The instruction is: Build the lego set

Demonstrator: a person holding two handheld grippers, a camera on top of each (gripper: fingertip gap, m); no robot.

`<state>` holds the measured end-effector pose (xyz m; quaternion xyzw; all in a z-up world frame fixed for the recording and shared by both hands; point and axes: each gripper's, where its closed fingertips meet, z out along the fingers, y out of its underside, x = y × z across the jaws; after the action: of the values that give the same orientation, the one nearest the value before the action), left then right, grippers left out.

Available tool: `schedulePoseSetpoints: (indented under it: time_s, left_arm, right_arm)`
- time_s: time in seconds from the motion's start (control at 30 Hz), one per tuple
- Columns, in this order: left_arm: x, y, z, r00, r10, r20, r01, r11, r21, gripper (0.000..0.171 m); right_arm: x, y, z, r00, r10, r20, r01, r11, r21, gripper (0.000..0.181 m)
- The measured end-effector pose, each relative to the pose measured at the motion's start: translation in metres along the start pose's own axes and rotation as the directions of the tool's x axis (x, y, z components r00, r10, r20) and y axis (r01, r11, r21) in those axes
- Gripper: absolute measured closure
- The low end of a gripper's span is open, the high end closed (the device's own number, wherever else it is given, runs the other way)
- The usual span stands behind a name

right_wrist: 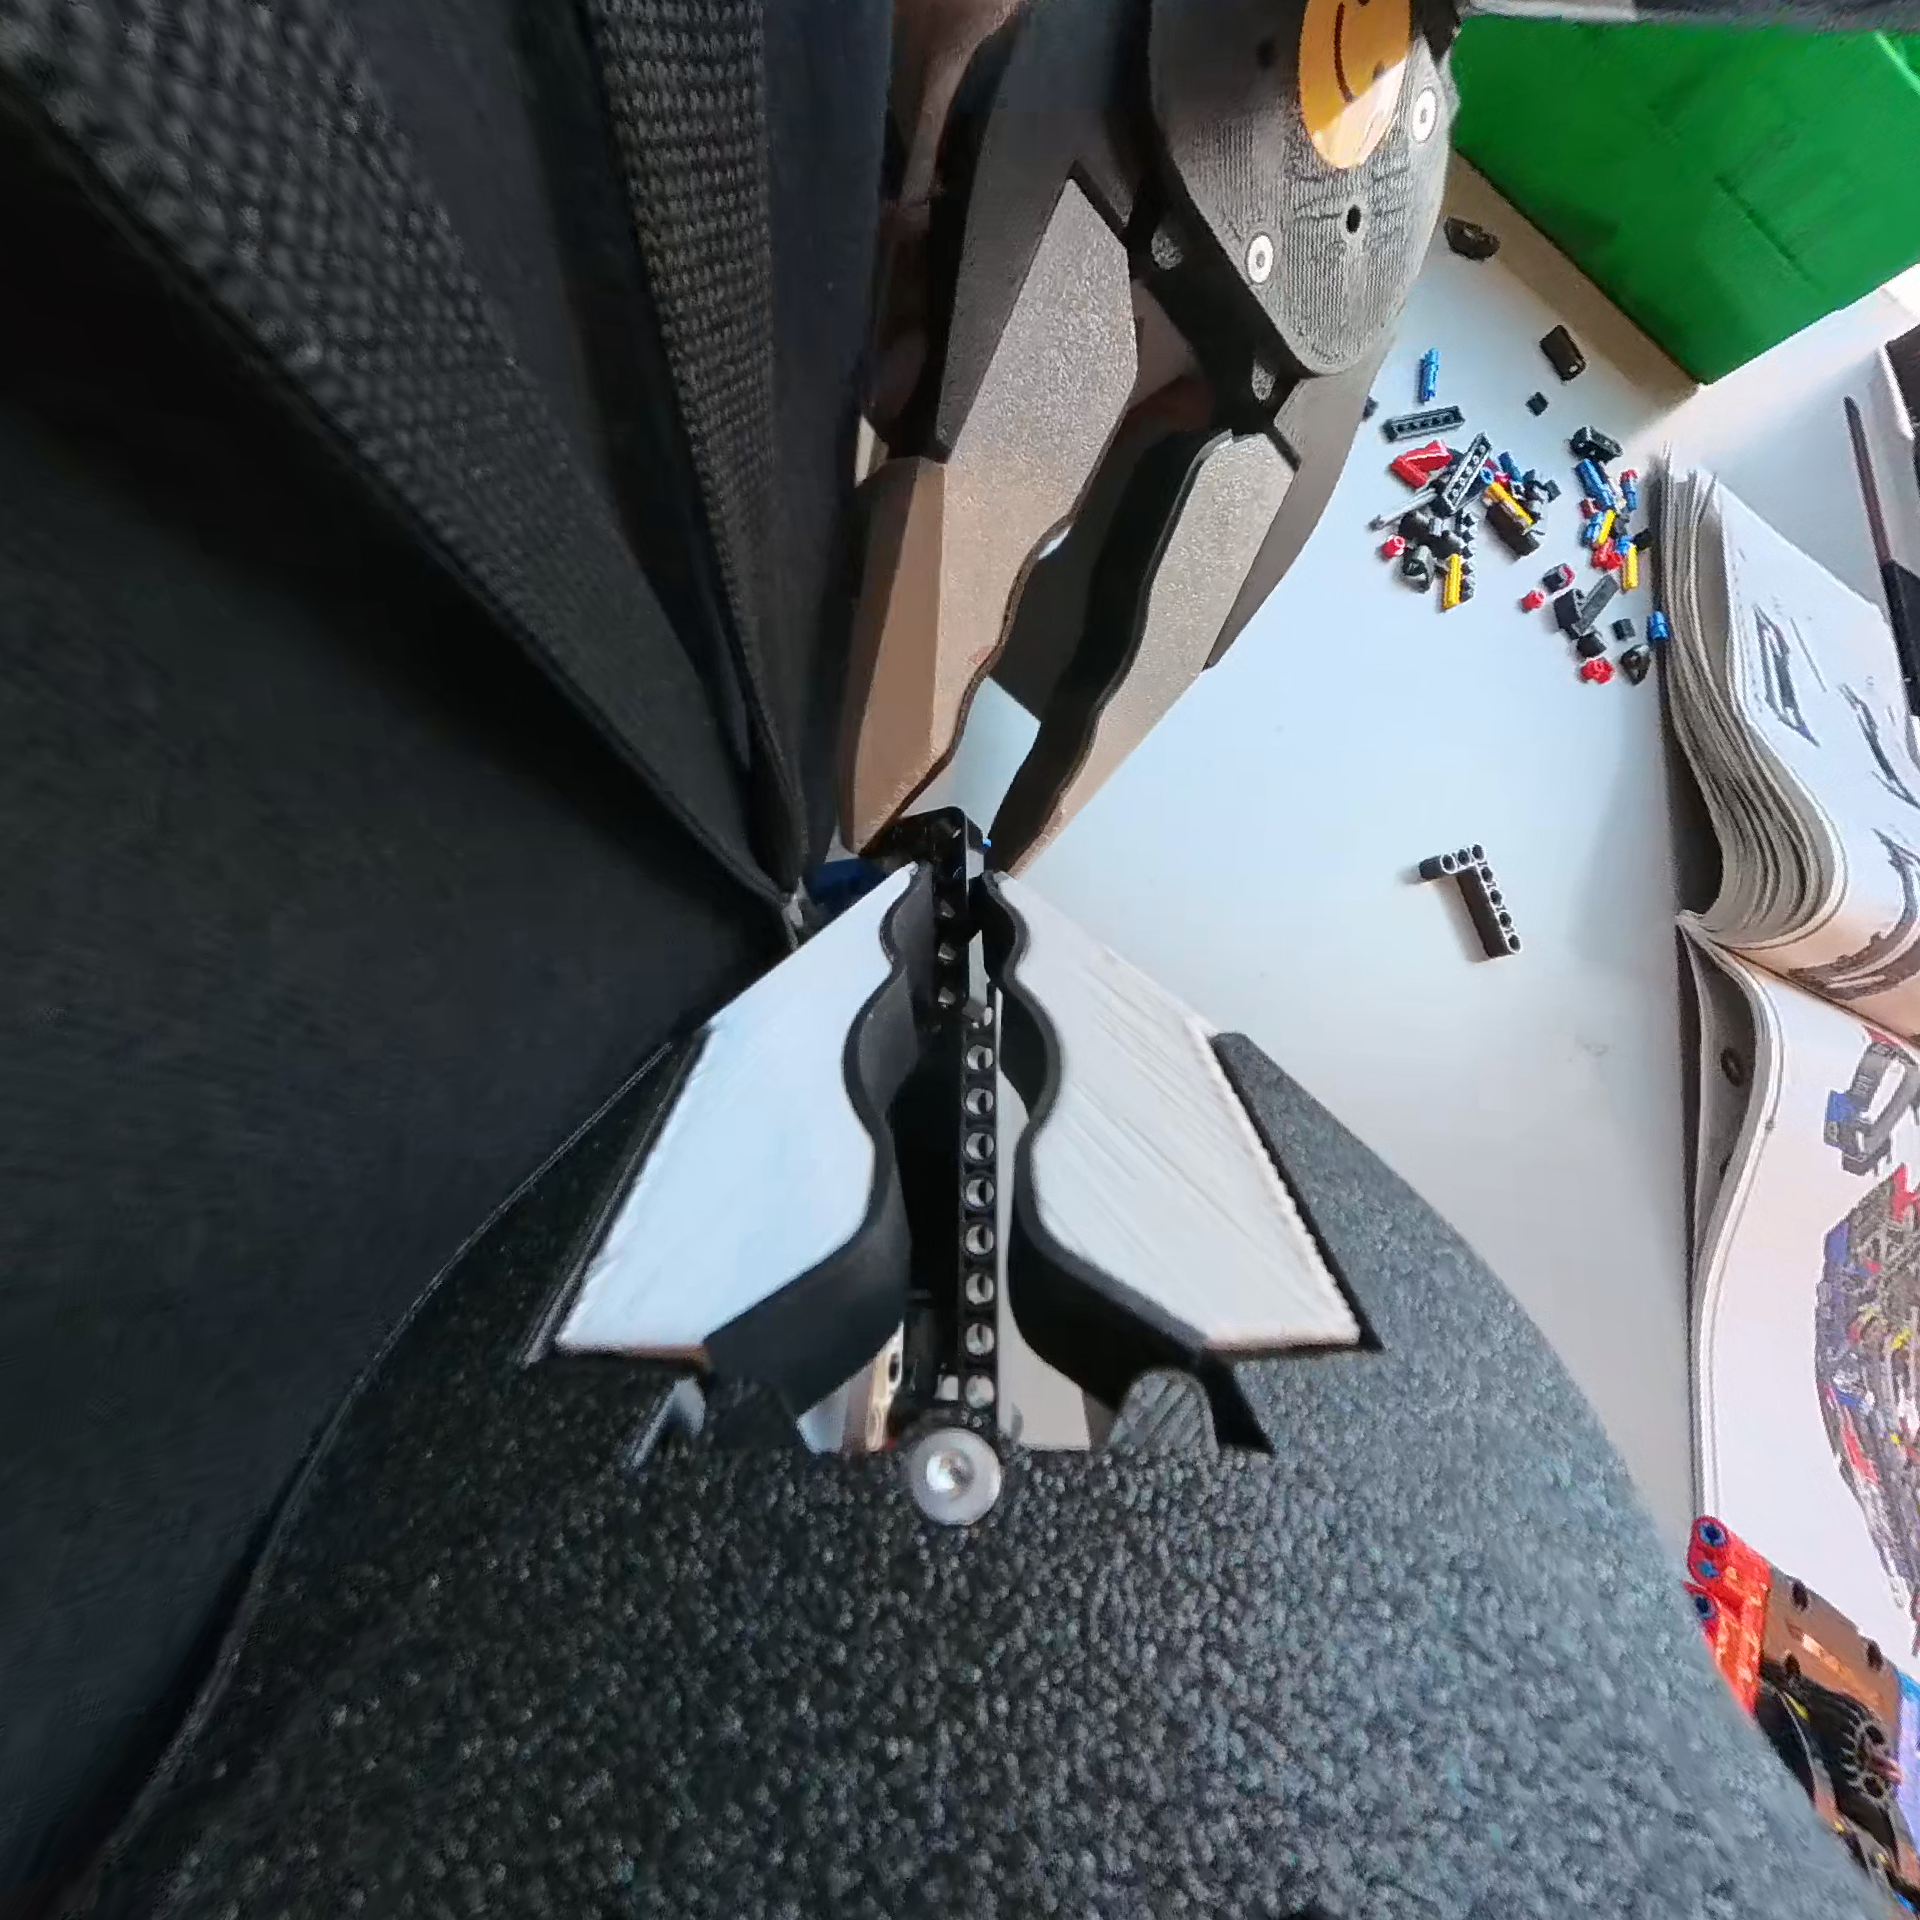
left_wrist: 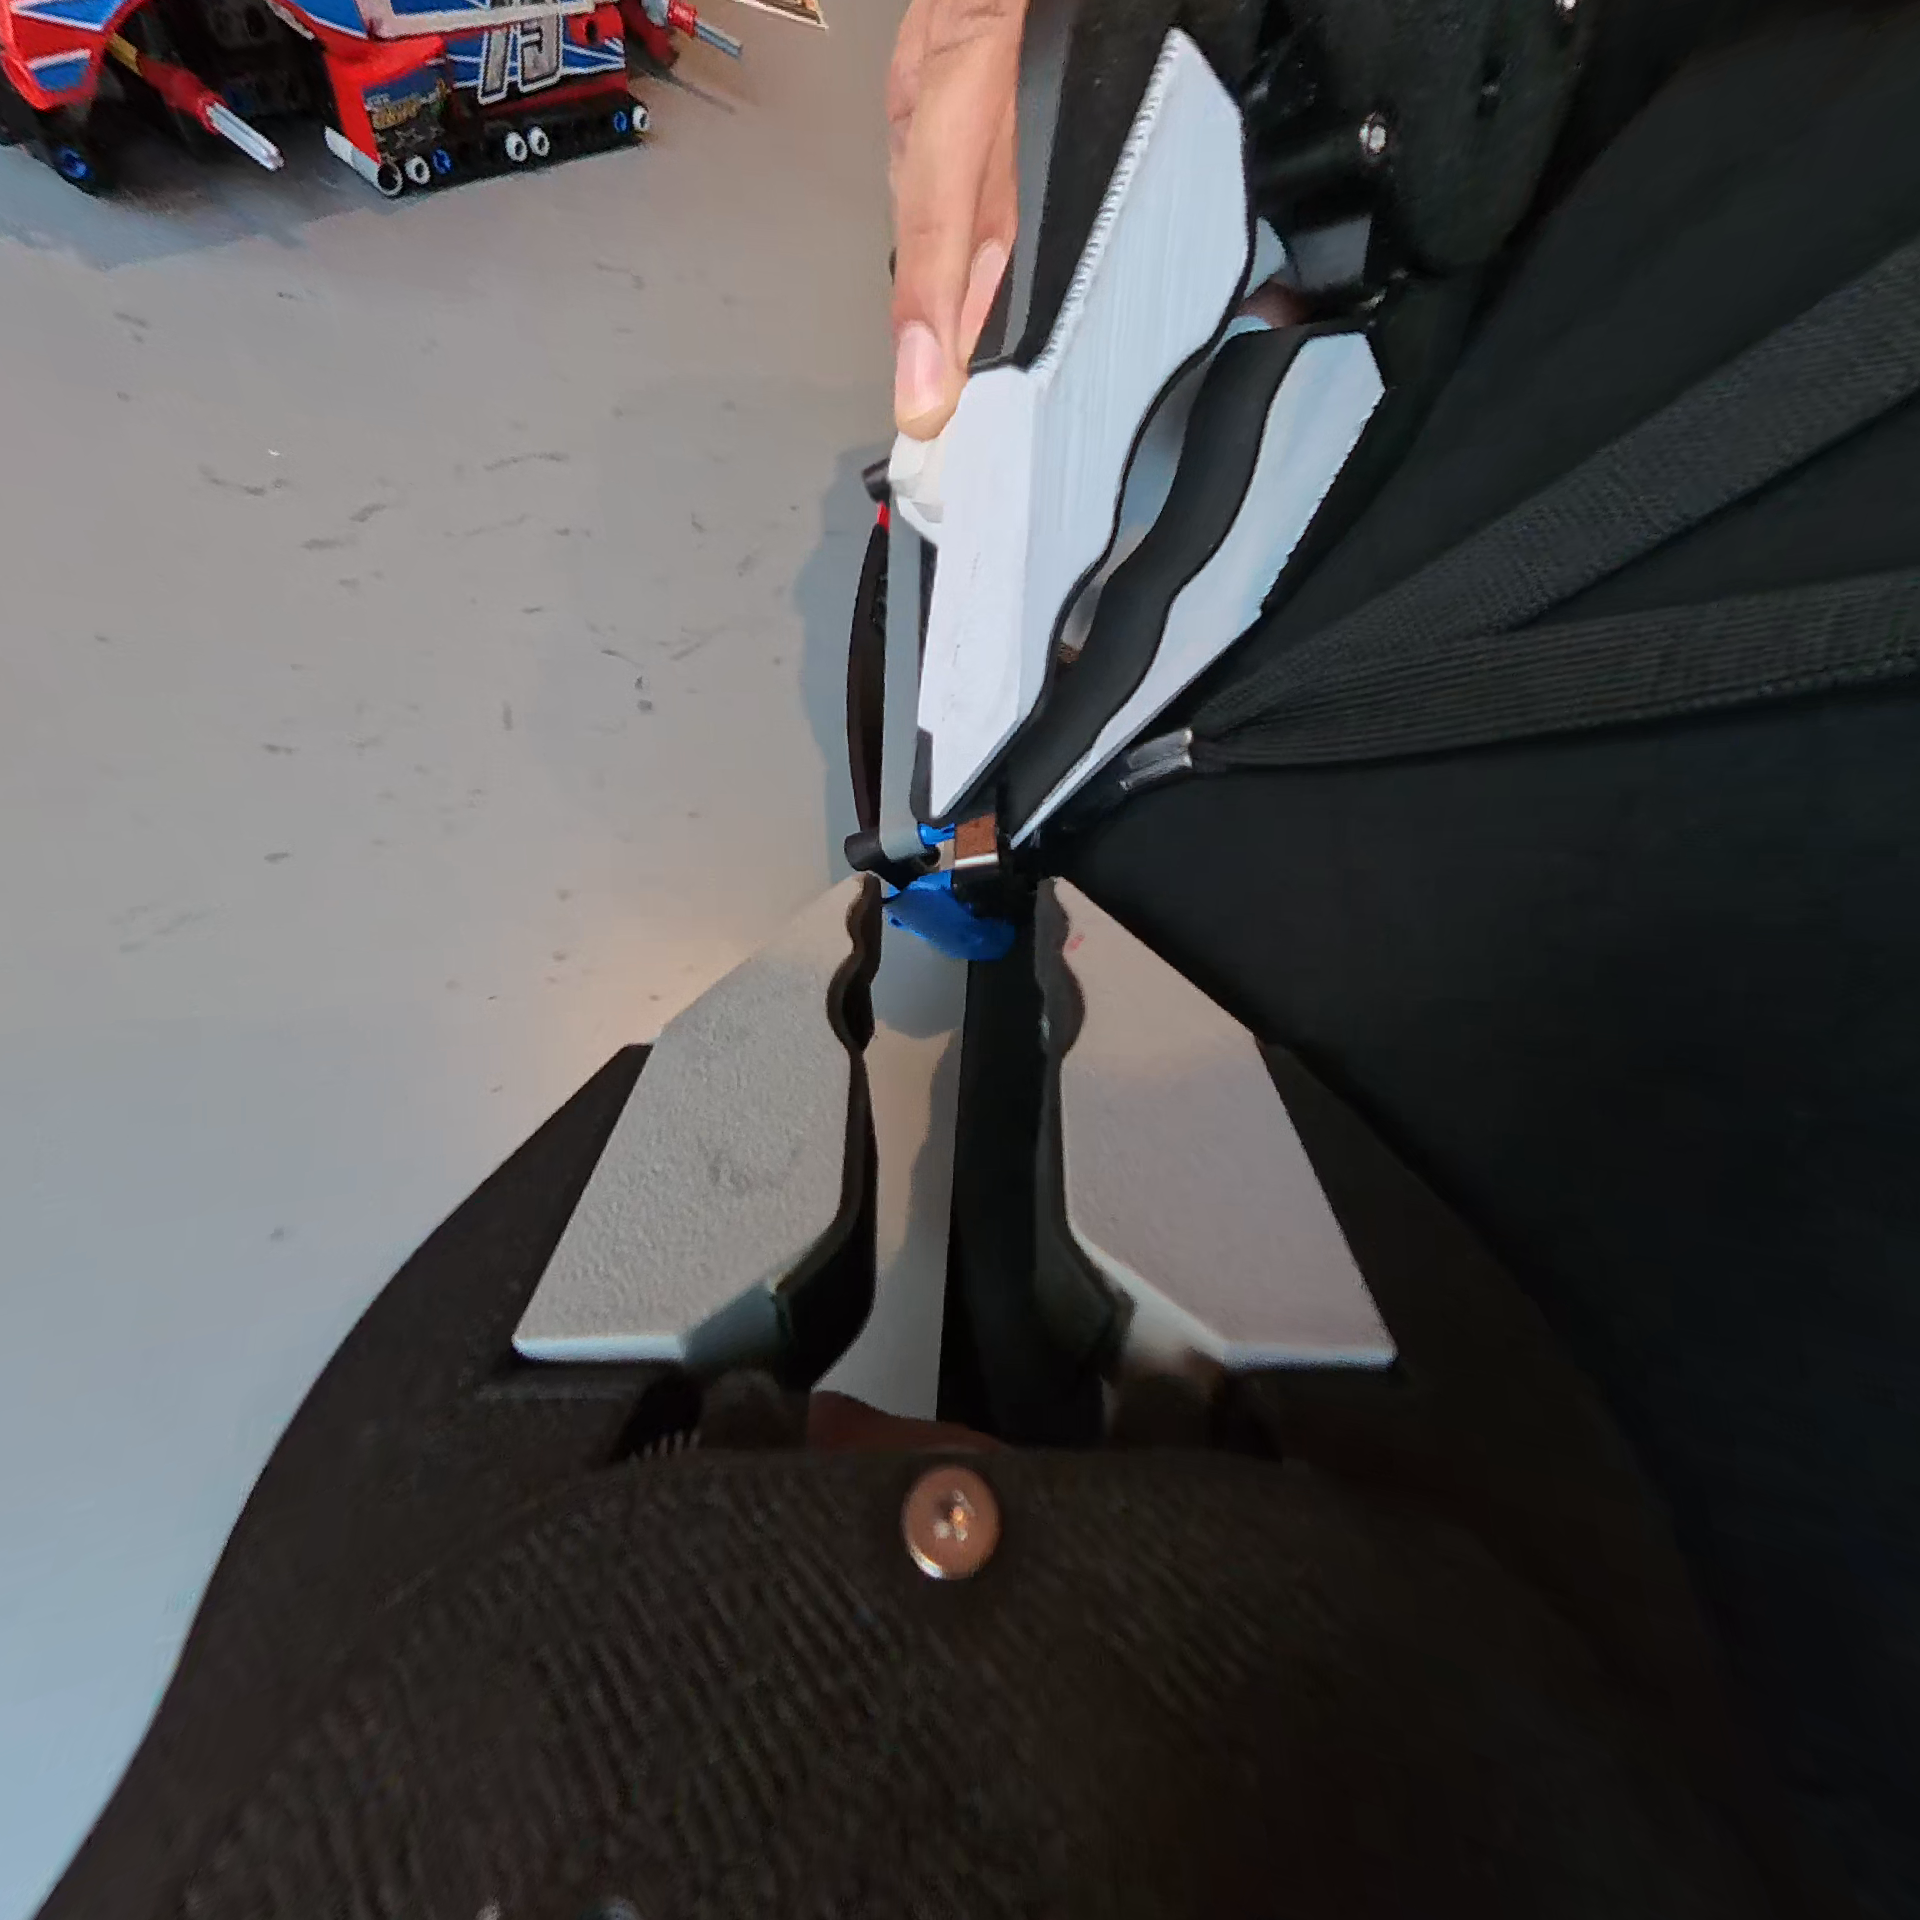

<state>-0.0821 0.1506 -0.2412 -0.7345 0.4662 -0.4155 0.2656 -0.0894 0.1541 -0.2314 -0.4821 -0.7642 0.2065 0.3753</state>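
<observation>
Now the right gripper point(right_wrist: 951, 883) has its fingers clamped on a long black holed beam point(right_wrist: 977, 1143) lying lengthwise between them. The left gripper point(left_wrist: 951, 883), tip to tip opposite, pinches a small blue connector point(left_wrist: 940, 920) at the beam's far end, above the desk point(right_wrist: 1299, 831).

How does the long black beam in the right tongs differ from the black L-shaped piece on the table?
The long straight black holed beam runs in one line with many holes; the black L-shaped holed beam bends at a right angle and has far fewer. The long beam is clamped in the right tongs, off the white table; the L-shaped one lies loose on it. Both are black with round holes.
</observation>
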Motion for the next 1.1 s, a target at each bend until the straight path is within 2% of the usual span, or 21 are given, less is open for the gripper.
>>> schedulePoseSetpoints:
  time_s: [0.17, 0.23, 0.4, 0.5, 0.6, 0.67, 0.77, 0.83, 0.97, 1.1]
  left_arm:
    - [-0.009, -0.007, 0.000, 0.996, -0.086, 0.004, 0.086, 0.996, 0.029, 0.125]
    - [-0.002, -0.008, 0.001, 0.995, -0.094, -0.041, 0.095, 0.995, 0.036, 0.139]
    - [-0.001, -0.009, 0.002, 0.986, -0.144, -0.079, 0.148, 0.988, 0.045, 0.138]
    - [-0.002, -0.009, 0.001, 0.983, -0.161, -0.083, 0.166, 0.985, 0.051, 0.142]
    - [0.000, -0.013, 0.001, 0.983, -0.165, -0.081, 0.172, 0.982, 0.076, 0.142]
    - [0.001, -0.017, -0.001, 0.981, -0.170, -0.090, 0.178, 0.980, 0.092, 0.142]
    - [0.001, -0.019, -0.001, 0.981, -0.170, -0.093, 0.179, 0.979, 0.096, 0.142]
    - [-0.001, -0.012, 0.001, 0.989, -0.139, -0.051, 0.143, 0.988, 0.067, 0.142]
    - [-0.001, -0.009, 0.002, 0.996, -0.091, -0.019, 0.091, 0.995, 0.048, 0.142]
    - [0.000, -0.009, 0.001, 0.998, -0.068, -0.017, 0.069, 0.996, 0.050, 0.142]
  right_arm:
    - [0.000, -0.002, 0.001, 0.999, 0.003, -0.051, -0.002, 1.000, 0.015, 0.173]
    - [0.001, -0.001, 0.000, 0.997, 0.022, -0.072, -0.020, 0.999, 0.031, 0.173]
    - [0.000, -0.001, -0.001, 0.991, 0.101, -0.083, -0.094, 0.992, 0.078, 0.172]
    - [-0.002, -0.001, -0.004, 0.968, 0.250, -0.011, -0.247, 0.961, 0.124, 0.169]
    - [-0.001, -0.002, -0.010, 0.884, 0.445, 0.145, -0.465, 0.872, 0.155, 0.168]
    - [0.001, -0.004, -0.014, 0.838, 0.503, 0.211, -0.537, 0.829, 0.158, 0.168]
    - [0.000, -0.004, -0.015, 0.824, 0.502, 0.260, -0.545, 0.829, 0.127, 0.168]
    - [0.001, -0.005, -0.017, 0.799, 0.521, 0.300, -0.574, 0.811, 0.118, 0.146]
    - [0.004, -0.003, -0.017, 0.774, 0.536, 0.336, -0.595, 0.798, 0.097, 0.160]
    - [-0.003, 0.001, -0.014, 0.827, 0.439, 0.351, -0.482, 0.875, 0.044, 0.168]
